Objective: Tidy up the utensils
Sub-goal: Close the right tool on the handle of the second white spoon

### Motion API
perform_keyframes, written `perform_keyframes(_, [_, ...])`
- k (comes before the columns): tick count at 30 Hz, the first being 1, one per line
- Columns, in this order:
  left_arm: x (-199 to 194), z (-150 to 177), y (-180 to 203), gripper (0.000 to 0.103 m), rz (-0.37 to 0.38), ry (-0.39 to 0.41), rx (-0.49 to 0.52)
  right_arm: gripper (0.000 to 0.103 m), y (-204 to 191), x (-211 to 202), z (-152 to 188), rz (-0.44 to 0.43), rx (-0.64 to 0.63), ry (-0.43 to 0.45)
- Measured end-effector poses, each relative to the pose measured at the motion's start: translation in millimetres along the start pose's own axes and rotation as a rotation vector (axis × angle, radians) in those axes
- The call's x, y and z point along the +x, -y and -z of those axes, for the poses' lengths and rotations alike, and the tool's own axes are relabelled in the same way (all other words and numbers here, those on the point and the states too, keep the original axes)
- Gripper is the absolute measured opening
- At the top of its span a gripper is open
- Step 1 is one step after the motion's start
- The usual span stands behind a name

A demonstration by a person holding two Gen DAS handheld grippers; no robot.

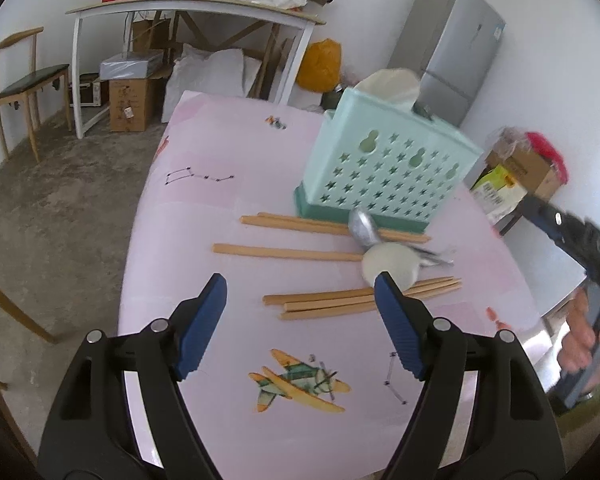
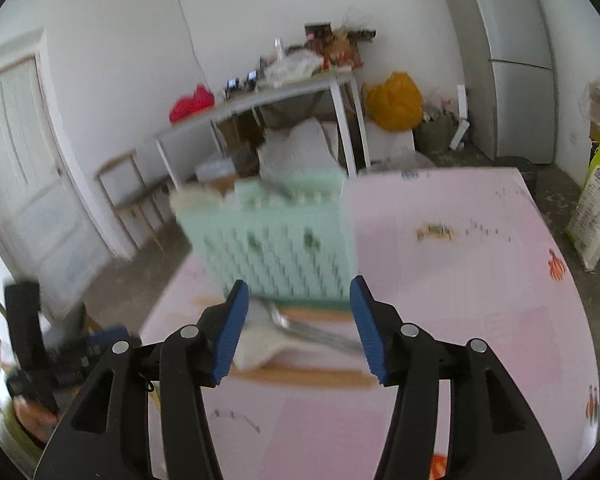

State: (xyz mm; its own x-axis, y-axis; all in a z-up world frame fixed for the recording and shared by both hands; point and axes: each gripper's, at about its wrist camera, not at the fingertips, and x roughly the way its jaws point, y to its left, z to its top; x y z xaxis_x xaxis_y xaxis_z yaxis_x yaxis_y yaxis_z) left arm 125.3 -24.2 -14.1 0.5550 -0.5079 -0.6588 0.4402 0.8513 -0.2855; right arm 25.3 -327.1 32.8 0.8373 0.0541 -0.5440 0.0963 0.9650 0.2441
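Reaching in empty with jaws apart, the right gripper [image 2: 298,326] faces the spoons [image 2: 300,330] near the holder [image 2: 276,240]; next, closing on one; the left gripper [image 1: 300,322] hovers open over chopsticks [image 1: 340,300].

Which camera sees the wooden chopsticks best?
The left wrist view: the chopsticks lie sharp and fully visible on the pink table. The right wrist view is blurred, showing only tan streaks beneath the spoons.

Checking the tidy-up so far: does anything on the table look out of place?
Yes. Wooden chopsticks lie scattered at different angles on the pink table in front of the green holder, and a metal spoon and a white spoon are piled across them, not in the holder.
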Motion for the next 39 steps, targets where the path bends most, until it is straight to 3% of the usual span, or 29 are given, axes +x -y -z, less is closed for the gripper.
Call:
perform_keyframes(4, [8.7, 2.3, -1.0, 0.077, -0.054, -0.043, 0.010, 0.053, -14.3, 10.4, 17.0, 0.073, -0.094, -0.046])
perform_keyframes(12, [13.6, 8.5, -10.2, 0.083, -0.039, -0.074, -0.024, 0.054, -42.5, 24.3, 31.2, 0.199, -0.367, -0.068])
perform_keyframes(24, [19.2, 7.9, -15.8, 0.090, -0.040, -0.080, -0.008, 0.053, -68.1, 45.6, 44.0, 0.272, -0.671, -0.075])
perform_keyframes(33, [17.9, 2.6, -21.8, 0.094, -0.002, -0.051, -0.031, 0.032, -78.2, 77.5, 53.0, 0.269, -0.947, -0.167])
perform_keyframes(39, [18.4, -0.2, -23.6, 0.095, 0.008, -0.026, -0.019, 0.027, -83.6, 88.3, 67.5, 0.246, -1.108, -0.243])
